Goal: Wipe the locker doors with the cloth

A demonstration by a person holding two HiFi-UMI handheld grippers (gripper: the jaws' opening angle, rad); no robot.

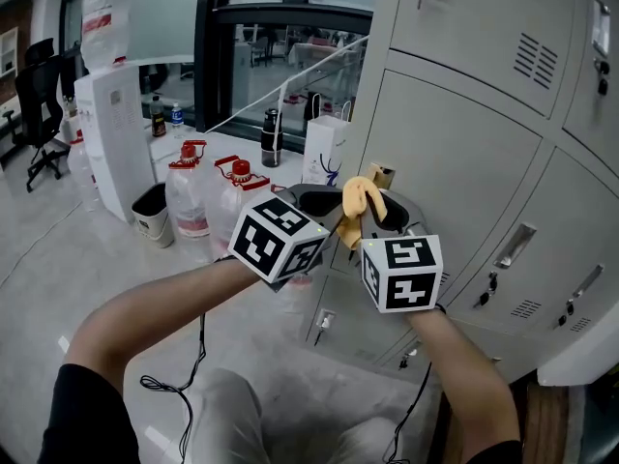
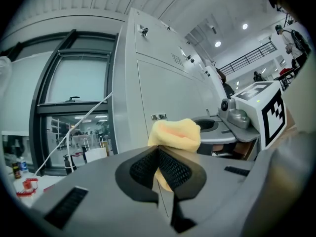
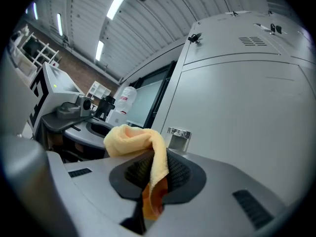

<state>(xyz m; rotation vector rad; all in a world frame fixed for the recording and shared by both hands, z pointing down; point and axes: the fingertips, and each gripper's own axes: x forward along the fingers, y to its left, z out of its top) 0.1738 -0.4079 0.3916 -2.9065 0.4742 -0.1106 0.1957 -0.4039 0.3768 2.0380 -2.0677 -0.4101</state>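
A yellow cloth (image 1: 359, 201) is bunched between my two grippers, just in front of the grey locker doors (image 1: 455, 172). My left gripper (image 1: 329, 207) is shut on one end of it, and in the left gripper view the cloth (image 2: 175, 134) bulges out above the closed jaws (image 2: 159, 157). My right gripper (image 1: 385, 213) is shut on the other end; in the right gripper view the cloth (image 3: 139, 141) drapes over and down between its jaws (image 3: 156, 168). A locker door (image 3: 247, 112) with a metal handle (image 3: 178, 138) stands close ahead.
Large water bottles with red caps (image 1: 190, 189), a white dispenser (image 1: 114, 138), a small bin (image 1: 154, 215), a black flask (image 1: 272, 138) and a paper bag (image 1: 325, 153) stand to the left along the window. Cables (image 1: 184, 385) trail down by my knees. Lower locker handles (image 1: 514, 245) sit to the right.
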